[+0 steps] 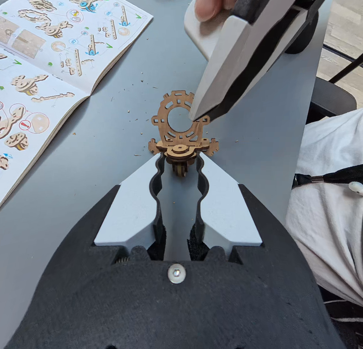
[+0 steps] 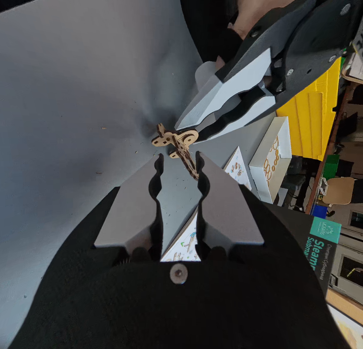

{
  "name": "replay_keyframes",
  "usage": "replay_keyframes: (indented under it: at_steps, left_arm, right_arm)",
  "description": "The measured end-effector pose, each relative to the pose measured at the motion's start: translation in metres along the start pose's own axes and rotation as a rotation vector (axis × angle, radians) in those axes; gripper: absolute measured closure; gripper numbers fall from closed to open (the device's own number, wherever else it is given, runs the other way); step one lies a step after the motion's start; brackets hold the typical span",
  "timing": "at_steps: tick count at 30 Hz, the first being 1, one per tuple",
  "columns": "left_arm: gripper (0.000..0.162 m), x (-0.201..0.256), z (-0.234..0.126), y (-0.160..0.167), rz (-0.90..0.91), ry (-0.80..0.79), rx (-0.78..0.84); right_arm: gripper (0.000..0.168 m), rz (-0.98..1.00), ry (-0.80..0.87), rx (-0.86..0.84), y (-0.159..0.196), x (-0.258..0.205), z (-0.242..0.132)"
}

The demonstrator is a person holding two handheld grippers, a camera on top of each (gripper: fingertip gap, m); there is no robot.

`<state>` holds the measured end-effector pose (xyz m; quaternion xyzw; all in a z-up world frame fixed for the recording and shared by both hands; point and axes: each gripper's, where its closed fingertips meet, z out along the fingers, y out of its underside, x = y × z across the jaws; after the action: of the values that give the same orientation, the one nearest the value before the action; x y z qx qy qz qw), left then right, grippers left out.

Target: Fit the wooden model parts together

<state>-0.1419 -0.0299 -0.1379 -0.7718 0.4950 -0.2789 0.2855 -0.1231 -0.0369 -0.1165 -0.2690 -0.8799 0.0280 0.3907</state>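
Note:
A small wooden model [image 1: 177, 152] stands on the grey table [image 1: 94, 182]. It has a flat cross-shaped base with a wheel under it and an upright ring plate [image 1: 167, 115] slotted into it. My left gripper [image 1: 178, 157] is shut on the base from the near side. My right gripper [image 1: 200, 118] comes down from the upper right, its tip at the ring plate's right edge. In the right wrist view my right gripper [image 2: 179, 154] is open, and the ring plate [image 2: 189, 163], seen edge-on, lies against its right finger. The left gripper [image 2: 186, 135] holds the base [image 2: 163, 140] there.
An open instruction booklet [image 1: 59, 64] lies at the left of the table. A white box [image 2: 269, 162], a yellow bin [image 2: 310, 113] and a teal and black box [image 2: 322, 241] stand beyond it. A person's white clothing [image 1: 324, 182] is past the table's right edge. Wood crumbs dot the table. My left and right fingertips are right by each other.

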Motion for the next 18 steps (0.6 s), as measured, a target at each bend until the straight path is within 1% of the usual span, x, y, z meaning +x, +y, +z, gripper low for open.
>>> replay_keyframes:
  at_steps: [4,5,6,9,11,12,14,16,18]
  left_arm:
    - [0.131,0.005,0.001,0.0,0.067,0.055,-0.002]
    - [0.131,0.005,0.001,0.001,0.074,0.061,-0.006]
    - [0.131,0.005,0.002,0.002,0.074,0.064,-0.012]
    - [0.13,-0.001,0.003,0.005,0.051,0.043,-0.02]
    - [0.122,-0.007,0.001,0.008,0.038,-0.004,-0.017]
    - [0.12,-0.009,-0.002,0.01,0.028,-0.033,-0.016]
    - [0.118,-0.01,-0.009,0.015,0.004,-0.093,-0.016]
    - [0.116,-0.011,-0.018,0.021,-0.03,-0.185,0.001]
    - [0.114,-0.006,-0.025,0.025,-0.078,-0.243,0.037]
  right_arm:
    - [0.149,-0.073,-0.066,-0.011,-0.003,-0.006,0.011]
    - [0.16,-0.093,-0.089,-0.011,-0.004,-0.008,0.012]
    - [0.162,-0.107,-0.095,-0.015,-0.005,-0.007,0.013]
    - [0.161,-0.141,-0.141,-0.046,-0.004,-0.007,0.015]
    - [0.158,-0.147,-0.188,-0.07,-0.004,-0.01,0.018]
    - [0.155,-0.145,-0.213,-0.092,-0.003,-0.011,0.019]
    - [0.157,-0.14,-0.235,-0.129,0.0,-0.009,0.021]
    - [0.158,-0.148,-0.246,-0.119,-0.006,-0.007,0.02]
    - [0.154,-0.163,-0.25,-0.101,-0.013,-0.006,0.021]
